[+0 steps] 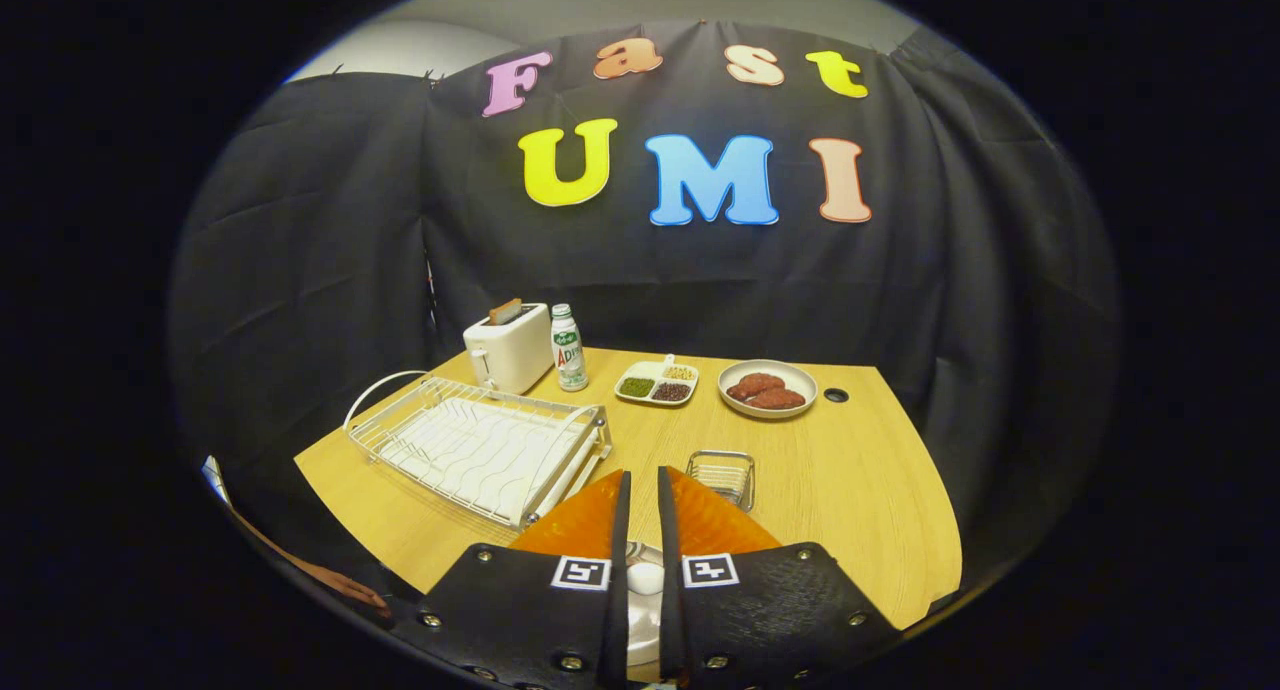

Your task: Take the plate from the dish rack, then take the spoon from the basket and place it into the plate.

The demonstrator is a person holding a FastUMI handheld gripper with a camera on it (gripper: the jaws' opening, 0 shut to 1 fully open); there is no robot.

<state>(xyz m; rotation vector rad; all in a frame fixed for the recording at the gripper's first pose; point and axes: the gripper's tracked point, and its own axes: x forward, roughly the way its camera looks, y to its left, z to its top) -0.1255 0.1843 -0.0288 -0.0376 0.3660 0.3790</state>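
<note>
Fingers (pixel 618 500) nearly closed over plate (pixel 640 610), basket (pixel 722 475) beyond

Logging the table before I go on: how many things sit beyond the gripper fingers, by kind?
Wire holders: 2, dish rack, basket
Food dishes: 2, divided tray, bowl
Toaster: 1
Bottle: 1
Total: 6
Gripper fingers nearly closed.

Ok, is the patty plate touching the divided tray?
Apart: the gripper view shows bare table between patty plate and divided tray. The gripper, well short of both, has fingers nearly closed.
</note>
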